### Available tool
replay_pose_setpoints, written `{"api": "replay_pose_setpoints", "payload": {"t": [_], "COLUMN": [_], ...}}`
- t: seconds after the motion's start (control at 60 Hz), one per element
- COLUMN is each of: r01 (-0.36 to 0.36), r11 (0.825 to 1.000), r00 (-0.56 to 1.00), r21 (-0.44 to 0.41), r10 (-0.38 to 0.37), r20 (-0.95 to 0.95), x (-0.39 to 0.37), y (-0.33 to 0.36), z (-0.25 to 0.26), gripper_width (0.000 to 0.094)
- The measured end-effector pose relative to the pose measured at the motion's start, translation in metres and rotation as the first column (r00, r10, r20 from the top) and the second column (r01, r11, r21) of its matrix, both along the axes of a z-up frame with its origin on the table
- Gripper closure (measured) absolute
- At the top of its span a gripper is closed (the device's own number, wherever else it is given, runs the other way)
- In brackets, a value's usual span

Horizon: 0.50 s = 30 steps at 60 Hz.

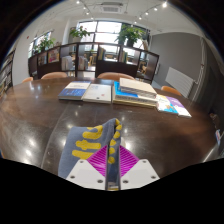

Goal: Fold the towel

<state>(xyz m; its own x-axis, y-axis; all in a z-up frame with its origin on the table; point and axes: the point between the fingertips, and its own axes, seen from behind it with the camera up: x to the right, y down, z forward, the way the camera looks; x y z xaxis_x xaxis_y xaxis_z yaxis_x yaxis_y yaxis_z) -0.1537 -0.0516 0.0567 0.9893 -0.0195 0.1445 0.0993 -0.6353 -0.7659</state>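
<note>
Gripper view: grey towel with yellow marks (98, 143) draped over the near part of the wooden table (40, 110), one end pinched up between the fingers. Gripper (112, 163) closed on that cloth, magenta pads (98, 160) showing at either side of the gathered fabric, no gap visible between pads and towel. Remainder of the towel trailing forward and slightly to the left, just ahead of the fingertips, lying in soft creases rather than flat.

Judged as mid-fold: an edge or corner taken up, ready to be carried across the rest of the cloth. Next move, by estimate, calls for lifting only enough to clear the surface, drawing the held end over the resting part, lining up the edges, then letting go without dragging the lower layer along. Soft fabric, likely to bunch if pulled too fast.

Farther off, well apart from the towel: books (100, 93) laid out in a row across the far side of the table, more at the right end. Chairs (55, 76) beyond, then large windows (100, 32) and potted plants (128, 36).

No brand or label legible; book covers too small to read.
</note>
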Motion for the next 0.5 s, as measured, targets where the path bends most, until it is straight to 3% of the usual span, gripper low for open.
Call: {"api": "replay_pose_setpoints", "payload": {"t": [0.1,0.183,0.35,0.5], "r01": [0.013,0.0,0.004,0.039], "r11": [0.999,0.999,0.999,0.986], "r00": [0.999,0.999,1.0,0.999], "r21": [-0.039,-0.04,0.047,0.162], "r10": [-0.011,0.002,-0.004,-0.038], "r20": [0.034,0.032,0.007,-0.009], "x": [0.019,0.018,0.007,-0.003], "y": [-0.01,-0.018,-0.035,-0.069], "z": [-0.023,-0.022,0.038,0.119], "gripper_width": [0.0471,0.0351,0.0279,0.02]}}
